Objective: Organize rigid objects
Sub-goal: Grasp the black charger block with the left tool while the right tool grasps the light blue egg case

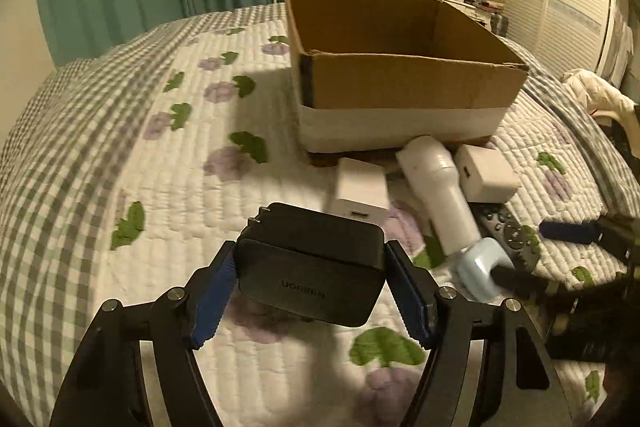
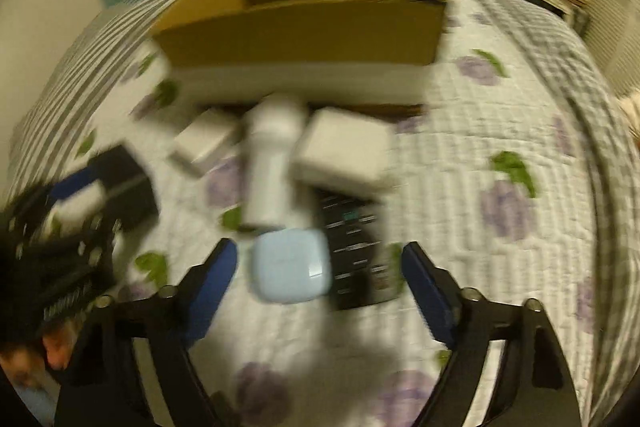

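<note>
- Black charger [image 1: 310, 277], clamped in the left gripper [image 1: 310, 279] jaws, sits in front of the box [image 1: 400, 83], lifted off the bed [image 1: 120, 147].
- Step in hand, likely: carrying the charger; next it must rise over the box's near wall.
- Right gripper [image 2: 320, 275] jaws are spread around the blue case [image 2: 290, 267], not touching.
- Open quilt lies left of the box; clutter crowds its front.

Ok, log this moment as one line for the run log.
left gripper: shut on black charger | right gripper: open, over blue case | cardboard box: nothing visible inside
</note>
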The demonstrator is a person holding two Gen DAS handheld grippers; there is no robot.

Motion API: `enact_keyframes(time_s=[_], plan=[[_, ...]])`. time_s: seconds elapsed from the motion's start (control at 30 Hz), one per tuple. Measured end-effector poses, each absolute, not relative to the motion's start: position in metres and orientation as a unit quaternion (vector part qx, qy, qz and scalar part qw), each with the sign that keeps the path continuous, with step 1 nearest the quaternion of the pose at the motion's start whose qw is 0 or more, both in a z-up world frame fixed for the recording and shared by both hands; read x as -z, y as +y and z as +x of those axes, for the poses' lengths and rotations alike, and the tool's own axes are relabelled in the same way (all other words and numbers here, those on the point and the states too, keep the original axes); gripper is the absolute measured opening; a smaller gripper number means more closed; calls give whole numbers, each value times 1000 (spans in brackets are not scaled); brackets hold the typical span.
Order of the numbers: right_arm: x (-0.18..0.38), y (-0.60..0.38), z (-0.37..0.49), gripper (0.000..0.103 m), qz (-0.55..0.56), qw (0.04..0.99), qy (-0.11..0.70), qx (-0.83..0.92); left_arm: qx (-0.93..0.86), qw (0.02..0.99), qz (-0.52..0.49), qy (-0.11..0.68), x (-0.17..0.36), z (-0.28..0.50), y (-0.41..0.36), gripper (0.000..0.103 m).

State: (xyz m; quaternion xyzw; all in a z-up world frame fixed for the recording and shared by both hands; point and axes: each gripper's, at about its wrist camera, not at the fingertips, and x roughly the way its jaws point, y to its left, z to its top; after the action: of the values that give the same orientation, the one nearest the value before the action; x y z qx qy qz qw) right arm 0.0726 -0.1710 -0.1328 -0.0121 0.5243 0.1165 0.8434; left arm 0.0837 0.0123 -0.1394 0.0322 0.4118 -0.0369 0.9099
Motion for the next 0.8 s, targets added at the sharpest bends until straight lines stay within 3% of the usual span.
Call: enact_keyframes(time_s=[0.13,0.3,0.4,0.6,0.67,0.8], plan=[[151,-146,66,59,-38,821,547,-158,40,908,10,417,143,86,19,73],[159,-139,72,58,-60,825,543,-147,41,908,6,417,142,84,19,73],[172,-141,84,47,-50,819,556,-134,43,907,2,419,143,83,20,73],[181,-137,91,44,-37,823,552,-132,43,906,0,420,145,83,21,73],[179,-141,91,32,-31,825,549,-132,41,906,2,421,145,83,20,73],[174,-149,87,29,-23,825,549,-130,38,905,2,423,142,82,18,73]])
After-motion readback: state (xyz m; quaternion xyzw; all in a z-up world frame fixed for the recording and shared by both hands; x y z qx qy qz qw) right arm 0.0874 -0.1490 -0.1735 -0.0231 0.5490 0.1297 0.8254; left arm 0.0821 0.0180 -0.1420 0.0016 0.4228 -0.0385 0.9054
